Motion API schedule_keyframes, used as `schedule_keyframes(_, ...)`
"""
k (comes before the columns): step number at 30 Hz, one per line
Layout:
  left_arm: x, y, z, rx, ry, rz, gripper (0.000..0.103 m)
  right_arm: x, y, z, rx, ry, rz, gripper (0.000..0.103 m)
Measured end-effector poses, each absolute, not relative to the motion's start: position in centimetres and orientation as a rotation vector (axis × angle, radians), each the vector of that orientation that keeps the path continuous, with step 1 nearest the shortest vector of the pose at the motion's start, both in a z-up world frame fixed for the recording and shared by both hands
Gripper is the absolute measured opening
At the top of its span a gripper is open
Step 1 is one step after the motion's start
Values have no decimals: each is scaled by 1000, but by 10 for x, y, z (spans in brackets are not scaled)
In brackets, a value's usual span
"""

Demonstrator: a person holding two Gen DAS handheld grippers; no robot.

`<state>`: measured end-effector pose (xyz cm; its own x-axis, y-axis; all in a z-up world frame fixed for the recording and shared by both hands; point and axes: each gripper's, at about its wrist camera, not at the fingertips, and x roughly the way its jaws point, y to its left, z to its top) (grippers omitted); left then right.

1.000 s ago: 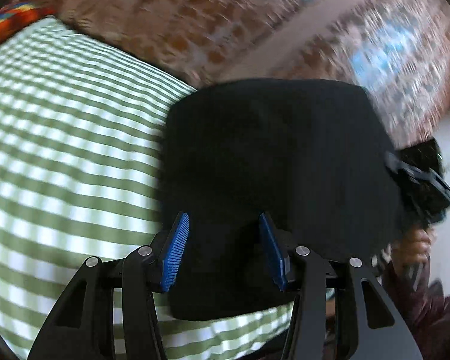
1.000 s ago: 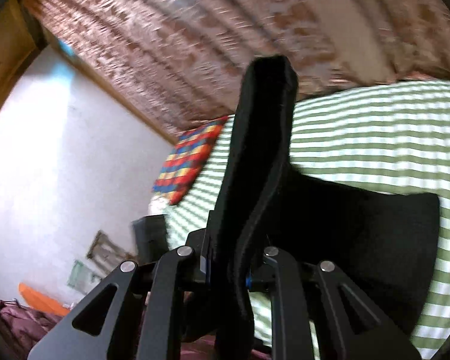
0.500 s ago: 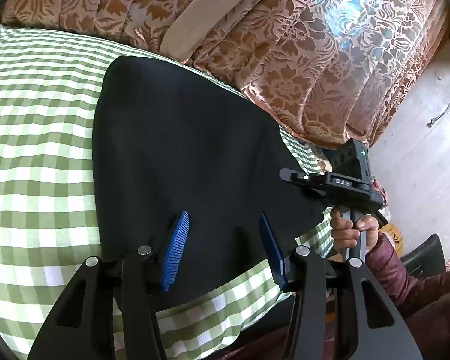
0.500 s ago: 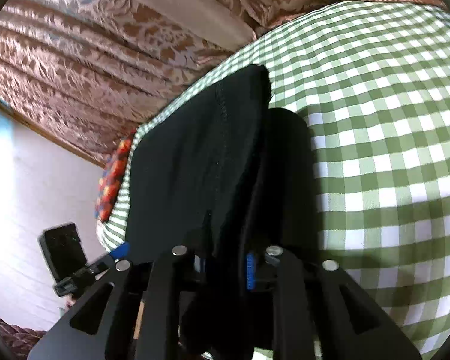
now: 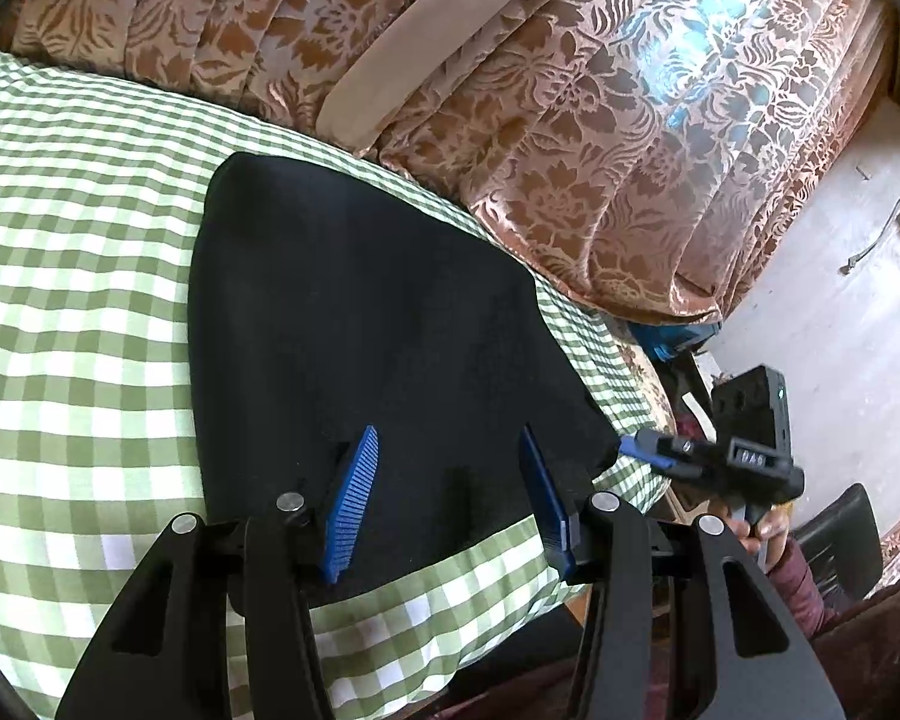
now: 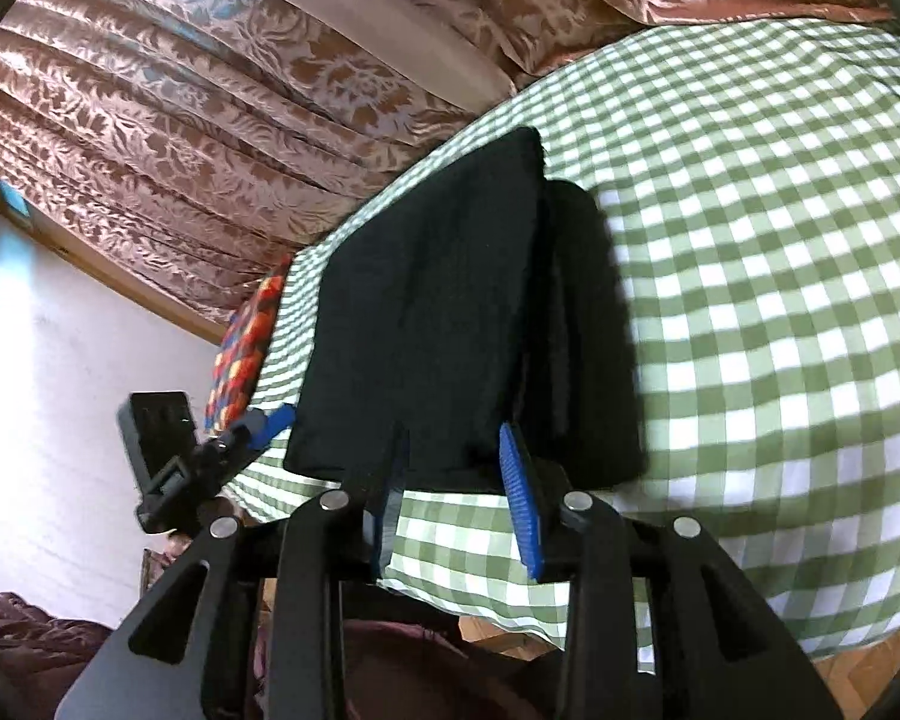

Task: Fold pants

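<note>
The black pants (image 5: 366, 324) lie folded flat on the green checked bed cover (image 5: 72, 276). My left gripper (image 5: 447, 456) is open over the near edge of the pants and holds nothing. My right gripper (image 6: 453, 450) is open at the near edge of the pants (image 6: 450, 312), its blue pads (image 6: 519, 492) apart and free of the cloth. A second folded layer shows along the pants' right side in the right wrist view. The right gripper also shows in the left wrist view (image 5: 648, 447), and the left gripper in the right wrist view (image 6: 270, 423).
Brown floral curtains (image 5: 570, 120) hang behind the bed. A multicoloured cushion (image 6: 240, 354) lies at the bed's far end. The bed's near edge (image 6: 570, 612) runs just in front of both grippers. White wall (image 6: 42, 360) stands to the side.
My right gripper has opened and let go of the pants, which now lie flat. The left gripper stayed open and shifted slightly over the near edge.
</note>
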<state>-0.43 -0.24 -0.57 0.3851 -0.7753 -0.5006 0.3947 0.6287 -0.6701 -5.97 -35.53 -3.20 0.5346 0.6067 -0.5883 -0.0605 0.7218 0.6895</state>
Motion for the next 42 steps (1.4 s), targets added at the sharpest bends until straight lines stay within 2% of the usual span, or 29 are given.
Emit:
schedule_keyframes(2,-5,-1,-6,-484,894,-779,47,-56,-355,-38,696,936,412,31)
schedule_keyframes(5,-7,2,-5,-477,887,-775,48,-50,-356,-42,672,954,387,22)
schedule_keyframes(6,-8,2,-4,-476,884,-774,48,-50,-356,-43,663,958,380,12)
schedule_keyframes(8,-9,5,-2,-476,874,-769,47,-50,-353,-40,608,965,342,6)
schedule_keyframes(14,-14,9,7,-455,854,-797,48,-65,-342,-19,448,938,326,4)
schedule_keyframes(23,-16,-7,-26,-386,956,-761,48,-56,-342,-74,403,1034,232,4)
schedule_keyframes(27,-15,-6,-18,-374,943,-740,47,-56,-340,-64,378,1032,253,6)
schedule_keyframes(29,-15,-4,-11,-365,918,-722,47,-56,-340,-55,378,1024,270,11)
schedule_keyframes(32,-13,-5,-1,-334,881,-681,48,-57,-344,-30,375,960,261,25)
schedule_keyframes(35,-8,-11,6,-238,858,-591,48,-44,-338,-8,377,884,270,32)
schedule_keyframes(37,-4,-16,6,-183,858,-539,48,-32,-330,-3,380,861,282,40)
schedule_keyframes(42,0,-23,3,-117,869,-458,48,16,-304,-13,376,878,262,41)
